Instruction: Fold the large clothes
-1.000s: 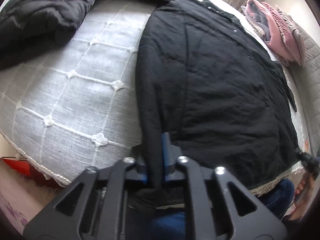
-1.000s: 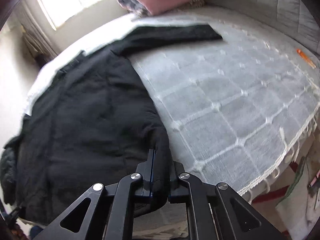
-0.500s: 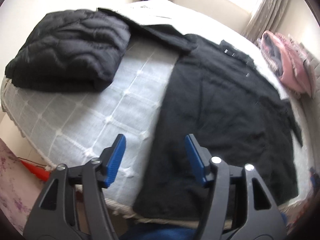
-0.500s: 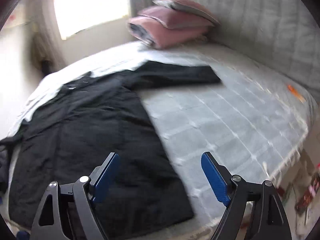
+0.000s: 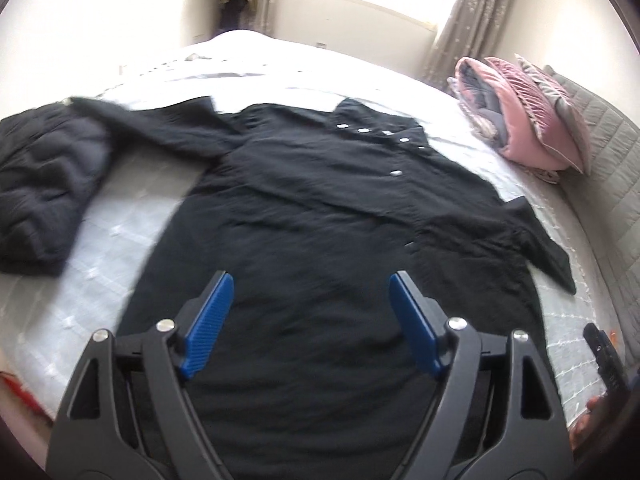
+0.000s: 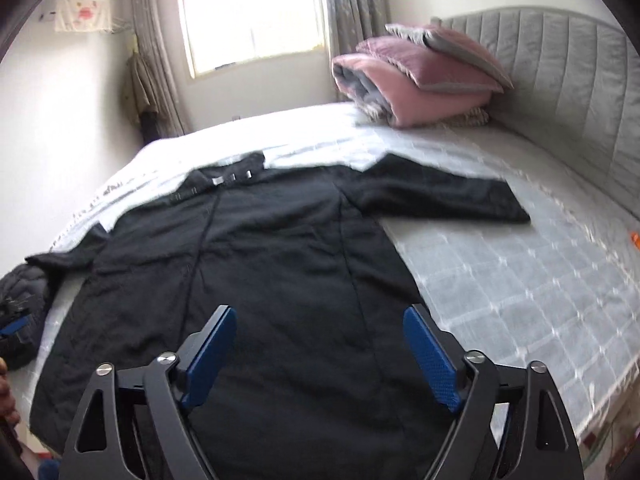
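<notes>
Clearly soft and bulky, the black coat (image 6: pixel 280 272) lies flat across the bed (image 6: pixel 520 288), sleeves out left and right. Both the left gripper (image 5: pixel 310 322) and right gripper (image 6: pixel 320 354) hover spread, empty. It looks padded and floppy; best pinched at a sleeve cuff or hem corner.

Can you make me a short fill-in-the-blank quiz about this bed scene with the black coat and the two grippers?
1. The long black quilted coat lies spread flat on the ____.
2. Both the left gripper and the right gripper are ____, holding nothing.
3. The folded quilt and cushions stacked by the grey padded headboard are mostly ____ in colour.
4. In the right wrist view, the coat's right sleeve points toward the ____.

Missing words: bed; open; pink; headboard
</notes>
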Tool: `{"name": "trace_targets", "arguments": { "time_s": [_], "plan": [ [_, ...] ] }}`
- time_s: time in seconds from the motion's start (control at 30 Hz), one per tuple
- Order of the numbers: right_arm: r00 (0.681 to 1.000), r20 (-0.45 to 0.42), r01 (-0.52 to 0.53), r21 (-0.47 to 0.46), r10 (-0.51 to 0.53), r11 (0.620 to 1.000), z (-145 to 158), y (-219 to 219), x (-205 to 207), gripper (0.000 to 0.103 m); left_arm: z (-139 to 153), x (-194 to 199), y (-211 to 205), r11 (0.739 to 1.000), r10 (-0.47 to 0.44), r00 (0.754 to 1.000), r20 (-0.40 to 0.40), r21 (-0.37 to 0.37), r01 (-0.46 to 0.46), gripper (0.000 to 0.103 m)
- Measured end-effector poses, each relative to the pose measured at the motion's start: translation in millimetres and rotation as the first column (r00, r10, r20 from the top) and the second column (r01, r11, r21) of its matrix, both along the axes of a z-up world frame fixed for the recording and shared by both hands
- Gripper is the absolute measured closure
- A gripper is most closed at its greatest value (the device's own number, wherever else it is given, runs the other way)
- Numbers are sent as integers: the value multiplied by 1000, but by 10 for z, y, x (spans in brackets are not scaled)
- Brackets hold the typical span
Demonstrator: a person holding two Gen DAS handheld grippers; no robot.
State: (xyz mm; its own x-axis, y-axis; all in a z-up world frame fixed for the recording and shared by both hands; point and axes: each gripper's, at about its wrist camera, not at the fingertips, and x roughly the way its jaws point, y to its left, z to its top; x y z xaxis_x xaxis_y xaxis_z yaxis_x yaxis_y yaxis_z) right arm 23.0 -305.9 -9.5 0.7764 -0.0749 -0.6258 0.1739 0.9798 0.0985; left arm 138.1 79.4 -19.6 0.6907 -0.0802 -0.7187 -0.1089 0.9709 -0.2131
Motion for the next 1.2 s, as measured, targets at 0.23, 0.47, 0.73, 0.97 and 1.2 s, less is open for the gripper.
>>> {"name": "trace_targets", "arguments": {
  "time_s": [0.23, 0.47, 0.73, 0.97, 1.2],
  "plan": [
    [1000, 0, 29, 2, -29, 1000, -64, -109, 623, 2, -207, 661, -475, 999, 12, 996, -84, 48, -8, 23],
    [994, -58, 103, 236, -92, 966, -279, -941, 1019, 2, -991, 1055, -376, 1000, -16, 964, -264, 6, 19, 23],
    [963, -124, 267, 533, -238, 803, -643, -2187, 1369, 2, -1032, 1064, -107, 999, 37, 966, -254, 41, -27, 23],
    [884, -228, 452, 644, -409, 617, -999, -3161, 1546, 8, -1015, 1106, -46, 999, 47, 968, -248, 24, -43, 23],
    [837, -258, 527, 618, -482, 584, -1291, -3539, 1770, 13, -1023, 1237, -119, 999, 40, 968, -249, 27, -35, 23]
  ]
}}
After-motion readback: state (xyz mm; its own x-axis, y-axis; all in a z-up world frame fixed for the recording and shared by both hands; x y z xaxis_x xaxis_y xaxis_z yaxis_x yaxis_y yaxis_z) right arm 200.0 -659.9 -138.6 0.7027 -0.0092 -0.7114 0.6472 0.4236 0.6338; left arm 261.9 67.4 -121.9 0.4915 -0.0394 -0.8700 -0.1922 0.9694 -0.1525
